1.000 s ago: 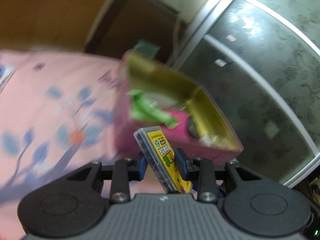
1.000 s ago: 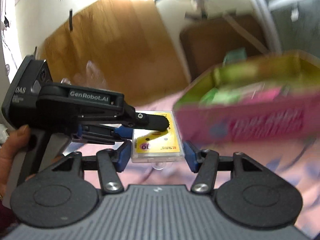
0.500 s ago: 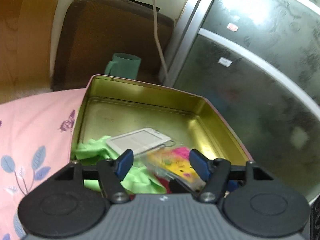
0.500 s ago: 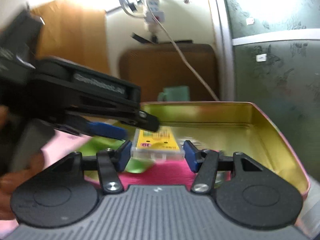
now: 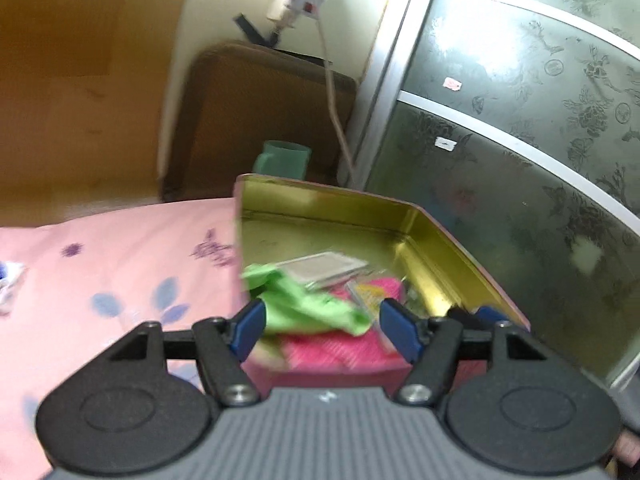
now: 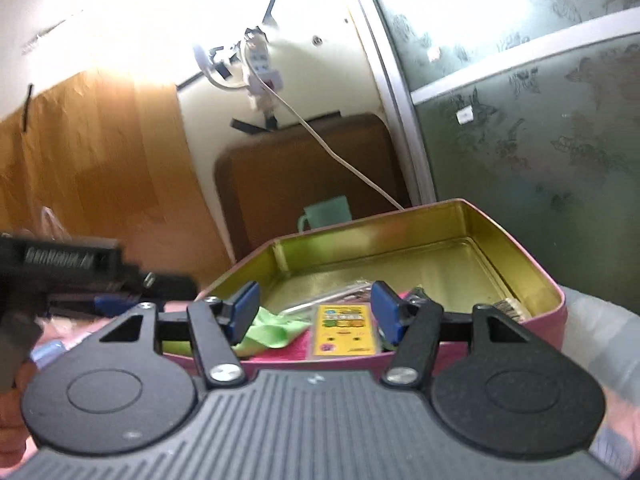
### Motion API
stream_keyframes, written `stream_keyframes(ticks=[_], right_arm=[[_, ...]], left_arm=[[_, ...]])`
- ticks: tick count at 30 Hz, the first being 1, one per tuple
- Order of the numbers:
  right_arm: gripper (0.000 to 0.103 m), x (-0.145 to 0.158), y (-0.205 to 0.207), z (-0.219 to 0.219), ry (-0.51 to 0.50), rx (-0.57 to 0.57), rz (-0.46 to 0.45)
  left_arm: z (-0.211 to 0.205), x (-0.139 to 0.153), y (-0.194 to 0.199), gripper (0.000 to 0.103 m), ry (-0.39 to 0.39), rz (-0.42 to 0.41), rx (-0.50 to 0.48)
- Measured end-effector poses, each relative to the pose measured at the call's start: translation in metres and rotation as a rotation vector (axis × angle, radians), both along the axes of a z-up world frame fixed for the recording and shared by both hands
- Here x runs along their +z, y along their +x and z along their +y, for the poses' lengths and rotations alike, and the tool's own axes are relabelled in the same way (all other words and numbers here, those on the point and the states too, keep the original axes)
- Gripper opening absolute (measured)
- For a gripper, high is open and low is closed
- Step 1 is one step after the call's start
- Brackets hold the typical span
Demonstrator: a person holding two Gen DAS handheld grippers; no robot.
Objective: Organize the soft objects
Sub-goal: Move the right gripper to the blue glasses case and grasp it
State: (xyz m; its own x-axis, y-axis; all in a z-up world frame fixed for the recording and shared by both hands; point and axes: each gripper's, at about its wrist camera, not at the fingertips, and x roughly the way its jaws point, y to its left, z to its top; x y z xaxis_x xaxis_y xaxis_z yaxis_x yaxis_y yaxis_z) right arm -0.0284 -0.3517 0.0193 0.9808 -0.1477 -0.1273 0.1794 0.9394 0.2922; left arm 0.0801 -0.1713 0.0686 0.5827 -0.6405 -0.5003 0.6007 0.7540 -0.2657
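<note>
A pink tin box with a gold inside (image 5: 440,236) (image 6: 532,276) stands on the pink floral bedsheet (image 5: 120,264). In it lie a green cloth (image 5: 304,304) (image 6: 268,330), a pink cloth (image 5: 332,354), a yellow card pack (image 6: 346,330) (image 5: 366,294) and a white flat case (image 5: 320,270). My left gripper (image 5: 320,330) is open and empty over the box's near edge. My right gripper (image 6: 314,312) is open and empty, just above the yellow pack. The left gripper also shows at the left of the right wrist view (image 6: 100,280).
A green mug (image 5: 282,160) (image 6: 326,212) stands behind the box by a brown board (image 5: 260,112). A frosted glass sliding door (image 5: 520,160) is to the right. A white cable (image 5: 332,92) hangs from a wall plug. A wooden panel (image 6: 88,160) is at left.
Both grippers carried yellow packs to the box and opened; the packs now lie inside it. The left gripper has drawn back a little; the right one opened in the last half second.
</note>
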Motion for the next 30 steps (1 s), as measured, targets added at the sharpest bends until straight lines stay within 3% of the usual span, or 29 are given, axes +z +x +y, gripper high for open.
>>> stream_keyframes(ticks=[4, 9, 14, 18, 19, 22, 25, 30], right_arm=[[0.064, 0.007, -0.008, 0.024, -0.022, 0.045, -0.029], [0.064, 0.011, 0.004, 0.069, -0.063, 0.196, 0.005], [0.064, 0.002, 0.031, 0.122, -0.067, 0.402, 0.124], [0.064, -0.005, 0.063, 0.163, -0.016, 0.558, 0.247], [0.064, -0.006, 0.071, 0.177, -0.009, 0.593, 0.270], [0.065, 0.002, 0.096, 0.215, -0.012, 0.652, 0.309], [0.081, 0.010, 0.122, 0.257, -0.005, 0.674, 0.329], [0.088, 0.007, 0.157, 0.328, 0.016, 0.648, 0.361]], left_arm=[[0.057, -0.018, -0.013, 0.067, 0.044, 0.018, 0.075], [0.138, -0.047, -0.019, 0.067, 0.114, 0.072, 0.242], [0.222, -0.060, -0.019, 0.067, 0.134, 0.073, 0.451], [0.280, -0.055, -0.021, 0.069, 0.155, -0.021, 0.666], [0.293, -0.055, -0.022, 0.071, 0.142, -0.031, 0.723], [0.335, -0.054, -0.028, 0.072, -0.038, -0.039, 0.884], [0.360, -0.052, -0.041, 0.078, -0.168, -0.083, 1.023], [0.377, -0.054, -0.046, 0.080, -0.278, -0.076, 1.085]])
